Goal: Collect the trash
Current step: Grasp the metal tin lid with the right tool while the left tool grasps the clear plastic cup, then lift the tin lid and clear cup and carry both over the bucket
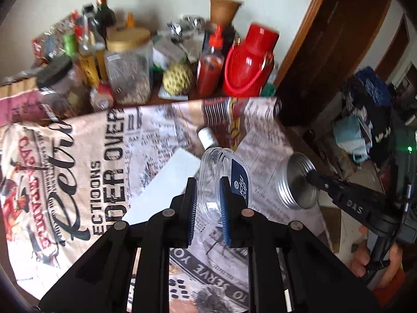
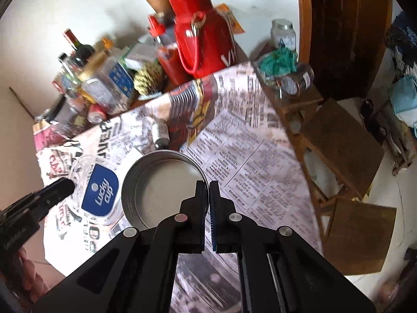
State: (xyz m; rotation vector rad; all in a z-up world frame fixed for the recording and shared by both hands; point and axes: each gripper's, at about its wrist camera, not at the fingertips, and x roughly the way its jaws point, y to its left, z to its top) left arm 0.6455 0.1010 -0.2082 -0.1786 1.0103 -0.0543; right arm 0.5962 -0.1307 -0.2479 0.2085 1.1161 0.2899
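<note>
**Two pieces of trash gripped and lifted clear of the counter**

Clamped between the blue pads of the left hand-held gripper [image 1: 207,203] is a clear plastic cup [image 1: 221,180] with a blue label, held by its wall and tipped on its side, so that its open mouth is turned away from the camera. The cup is pinched across a thin wall, presumably because that part alone fits between the jaws. Beside it, the right hand-held gripper [image 2: 207,203] is clenched on the rim of a round metal lid [image 2: 163,187]; the thin edge is taken between the nearly touching jaws and the hollow underside is shown to the right wrist camera. Both pieces appear to be held just above the counter [image 2: 260,156], apart from each other, so that each can be carried off without knocking the other.

Below them, a newspaper-print cloth [image 1: 86,172] is spread over the counter, and a sheet of white paper [image 1: 166,185] and a small white bottle [image 1: 206,137] are left lying on it, judged to be trash yet to be collected.

Farther back, against the wall, a red jug [image 1: 250,62], a sauce bottle [image 1: 209,65] and a storage jar [image 1: 129,70] are crowded together, probably kept goods and not trash. No bin is seen in either view.
</note>
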